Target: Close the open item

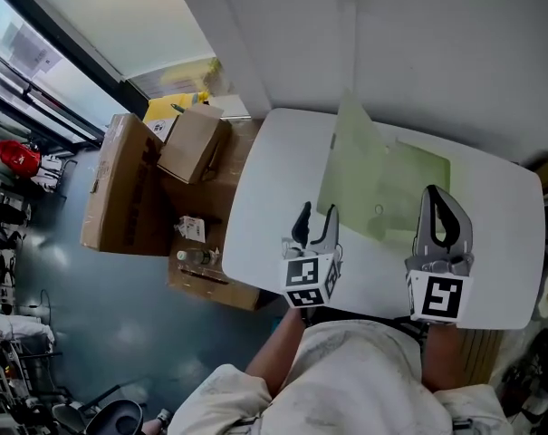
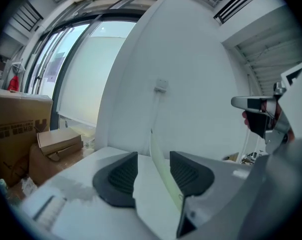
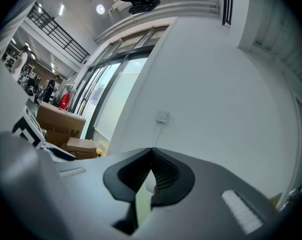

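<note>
A pale green folder [image 1: 409, 184] lies open on the white table [image 1: 274, 179]. Its left flap [image 1: 350, 161] stands up, tilted. My left gripper [image 1: 314, 220] is open at the flap's near edge. In the left gripper view that thin flap edge [image 2: 160, 174] runs between the two dark pads, nearer the right one, and neither pad presses on it. My right gripper [image 1: 435, 193] is shut, its tips meeting over the right part of the flat sheet. In the right gripper view the jaws [image 3: 151, 171] touch at the tips with green showing behind them; whether they pinch the sheet I cannot tell.
Cardboard boxes [image 1: 120, 184] stand on the floor to the table's left, a smaller box [image 1: 192, 143] on top. A white wall with a switch [image 2: 161, 85] rises right behind the table. The table's near edge is at my body.
</note>
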A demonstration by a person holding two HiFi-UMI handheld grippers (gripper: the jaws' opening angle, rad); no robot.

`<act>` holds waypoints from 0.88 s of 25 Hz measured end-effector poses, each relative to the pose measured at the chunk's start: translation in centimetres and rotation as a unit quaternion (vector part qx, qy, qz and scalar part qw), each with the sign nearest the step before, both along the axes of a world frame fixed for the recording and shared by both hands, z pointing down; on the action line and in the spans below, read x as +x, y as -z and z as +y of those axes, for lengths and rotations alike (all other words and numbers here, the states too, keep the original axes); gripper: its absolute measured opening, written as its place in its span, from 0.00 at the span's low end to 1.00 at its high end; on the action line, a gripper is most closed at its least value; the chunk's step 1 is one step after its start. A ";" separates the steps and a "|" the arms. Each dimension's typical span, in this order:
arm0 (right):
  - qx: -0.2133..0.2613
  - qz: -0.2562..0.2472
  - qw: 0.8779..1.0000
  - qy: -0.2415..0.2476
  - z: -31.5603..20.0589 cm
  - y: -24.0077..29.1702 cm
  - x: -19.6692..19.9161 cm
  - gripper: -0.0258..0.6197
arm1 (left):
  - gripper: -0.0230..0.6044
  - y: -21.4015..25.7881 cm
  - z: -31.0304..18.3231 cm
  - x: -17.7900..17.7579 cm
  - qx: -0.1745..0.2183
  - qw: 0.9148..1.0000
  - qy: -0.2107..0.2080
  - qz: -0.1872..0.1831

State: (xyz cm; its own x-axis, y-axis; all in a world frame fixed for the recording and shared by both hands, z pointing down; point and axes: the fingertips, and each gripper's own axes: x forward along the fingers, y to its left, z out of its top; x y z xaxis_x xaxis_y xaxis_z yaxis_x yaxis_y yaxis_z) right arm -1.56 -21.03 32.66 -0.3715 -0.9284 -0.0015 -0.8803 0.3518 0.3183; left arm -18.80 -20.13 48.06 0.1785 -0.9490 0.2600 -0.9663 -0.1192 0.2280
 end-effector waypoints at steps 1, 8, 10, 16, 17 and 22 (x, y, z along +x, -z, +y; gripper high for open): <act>0.000 0.000 1.000 -0.002 0.0 0.0 0.1 0.04 | 0.35 -0.2 -0.1 0.0 -0.003 1.000 -0.001 0.003; 0.002 0.001 1.000 -0.024 0.3 0.4 1.1 0.04 | 0.35 -0.9 -1.0 0.4 -0.008 1.000 -0.003 0.022; 0.009 0.001 1.000 -0.027 0.5 0.3 1.2 0.04 | 0.35 -1.1 -1.0 0.3 -0.006 1.000 -0.004 0.028; 0.009 0.002 0.999 -0.037 0.6 0.6 1.6 0.04 | 0.25 -1.0 -1.1 0.5 -0.002 0.999 -0.004 0.033; 0.009 0.002 0.999 -0.038 0.6 0.6 1.7 0.04 | 0.21 -0.9 -1.1 0.4 -0.002 0.999 -0.001 0.033; 0.006 0.006 0.999 -0.049 0.9 0.3 2.3 0.04 | 0.12 -1.2 -0.9 0.4 0.000 0.999 0.002 0.036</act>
State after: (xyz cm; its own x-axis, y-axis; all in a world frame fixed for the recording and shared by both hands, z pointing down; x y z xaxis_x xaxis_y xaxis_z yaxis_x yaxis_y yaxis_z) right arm 0.77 -20.16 32.35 -0.2793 -0.9602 -0.0083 -0.9064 0.2608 0.3323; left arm -18.42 -21.07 49.22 0.1923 -0.9500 0.2459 -0.9482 -0.1153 0.2960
